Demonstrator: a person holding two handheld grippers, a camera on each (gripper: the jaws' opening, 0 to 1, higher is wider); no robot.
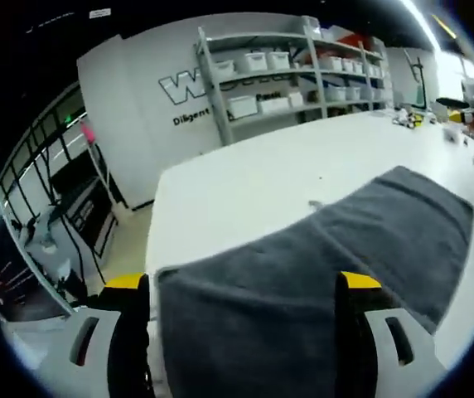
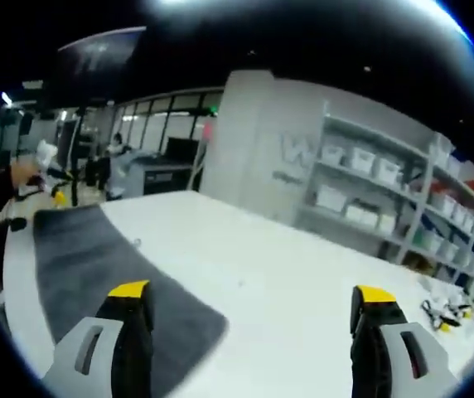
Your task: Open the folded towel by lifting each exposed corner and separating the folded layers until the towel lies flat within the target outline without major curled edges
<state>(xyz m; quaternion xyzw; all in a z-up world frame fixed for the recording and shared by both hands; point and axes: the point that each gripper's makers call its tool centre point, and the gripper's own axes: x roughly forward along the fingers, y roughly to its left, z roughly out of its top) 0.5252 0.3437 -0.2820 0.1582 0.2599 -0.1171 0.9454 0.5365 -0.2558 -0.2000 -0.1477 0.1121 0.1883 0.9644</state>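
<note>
left hand-held gripper: my left tool has its two yellow-tipped jaws spread wide apart, clamped on nothing; the dark cloth fills the gap between them and I cannot tell whether the tips touch it
right hand-held gripper: my right tool's jaws also stand wide apart, nothing between them but bare white surface; the left jaw sits over the cloth's near corner, the right jaw over plain bench
towel: dark grey, lying on the bench; in the left gripper view I see it run from between my jaws out toward the right, with a straight far edge and a rounded far corner; in the right gripper view it is a long strip reaching from my left jaw away toward the far left, its surface fairly smooth
small fleck: a tiny pale bit just at the towel's upper edge in the left gripper view; too small for me to name
bench: white, broad, the towel resting on its near part
clutter: small yellow and dark items at the bench's far end, well apart from the towel, too blurred to name
shelving: grey racks with white bins beyond the bench, against a white wall with lettering I can read only in part
background: glass partitions and a dark ceiling off to one side, blurred
</note>
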